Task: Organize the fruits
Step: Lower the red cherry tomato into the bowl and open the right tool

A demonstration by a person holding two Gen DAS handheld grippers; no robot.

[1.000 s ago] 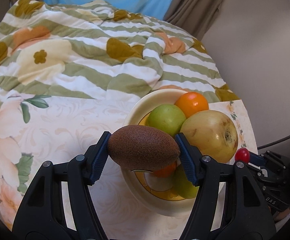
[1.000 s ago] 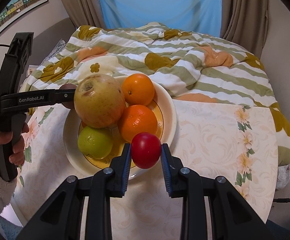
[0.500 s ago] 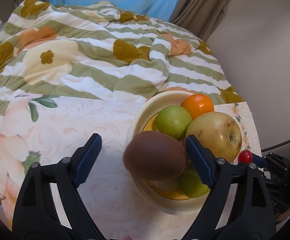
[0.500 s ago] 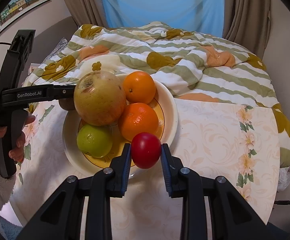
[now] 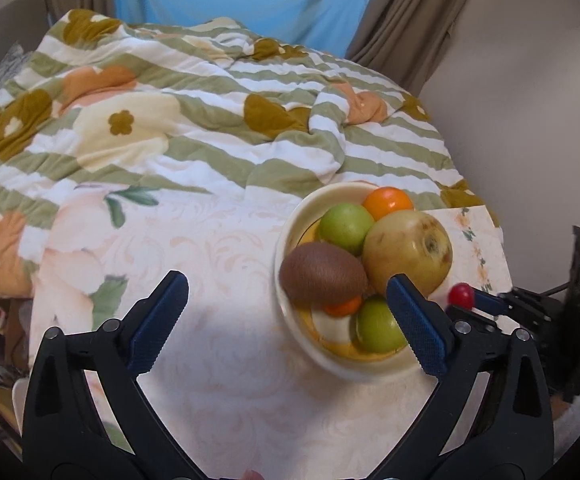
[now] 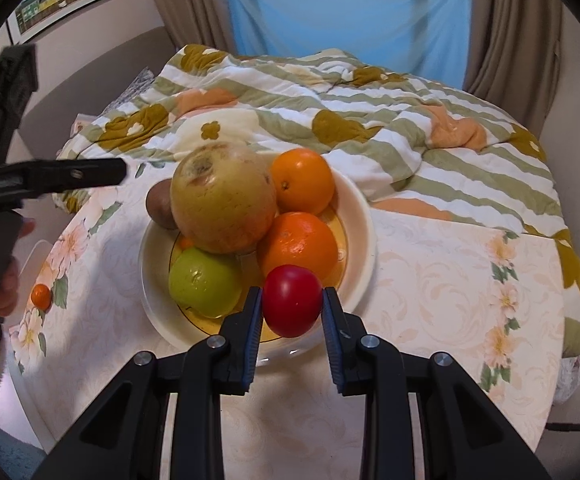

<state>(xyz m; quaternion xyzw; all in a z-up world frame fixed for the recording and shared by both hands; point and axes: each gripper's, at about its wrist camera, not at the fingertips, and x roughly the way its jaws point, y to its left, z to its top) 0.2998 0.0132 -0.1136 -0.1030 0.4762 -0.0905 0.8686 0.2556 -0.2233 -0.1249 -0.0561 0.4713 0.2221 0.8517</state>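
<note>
Kiwi (image 5: pixel 324 278) now sits in the bowl (image 5: pixel 290 224), lying on its near-left side against the big yellow-green apple (image 5: pixel 408 254) and the green fruit (image 5: pixel 346 228) behind it. A second ago it was pinched between the left gripper's pads; half a second ago the pads had already parted from it. Left gripper (image 5: pixel 288 324): jaws have just been opening and now stand spread wide, nothing between the pads, and the gripper has drawn back and up from the bowl so the kiwi lies clear beyond its tips.

Right gripper (image 6: pixel 292 320): jaws pinching the red tomato (image 6: pixel 292 300), unchanged from both earlier frames, held just over the bowl's near rim. Its position matches the earlier frames.

Bowl also holds two oranges (image 6: pixel 302 186), a second green fruit (image 6: pixel 204 282) at the front, and a small orange fruit showing under the kiwi. Bowl stands on the floral-clothed bench (image 6: pixel 430 280). One small orange fruit (image 6: pixel 41 295) lies loose on the bench, well left of the bowl, near the person's hand (image 6: pixel 4 280).
</note>
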